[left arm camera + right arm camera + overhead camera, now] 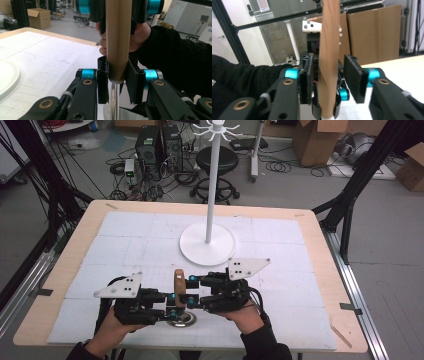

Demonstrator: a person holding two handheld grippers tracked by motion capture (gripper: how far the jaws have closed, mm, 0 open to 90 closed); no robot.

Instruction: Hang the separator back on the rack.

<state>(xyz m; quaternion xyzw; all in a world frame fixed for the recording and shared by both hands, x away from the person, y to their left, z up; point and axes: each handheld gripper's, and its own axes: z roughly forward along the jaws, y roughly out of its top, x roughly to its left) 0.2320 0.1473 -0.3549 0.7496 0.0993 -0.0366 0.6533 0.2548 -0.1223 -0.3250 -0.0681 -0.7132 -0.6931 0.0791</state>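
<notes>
The left claw [117, 82] is clamped on the lower end of the wooden handle [118, 37], just above its metal part [113, 100]; both pads press on the wood. The right claw [333, 80] stands apart around the handle higher up: its left pad lies at the wood, and a gap shows on the right side. In the high view the handle [178, 282] stands upright at the lower middle of the frame, between both claws, its metal end [181, 320] on the bench [310, 320]. Behind it, near the centre, stands the white hanger stand [207, 247]. I judge the work is at an early stage: the tool is gripped and upright, but not yet carried anywhere.
</notes>
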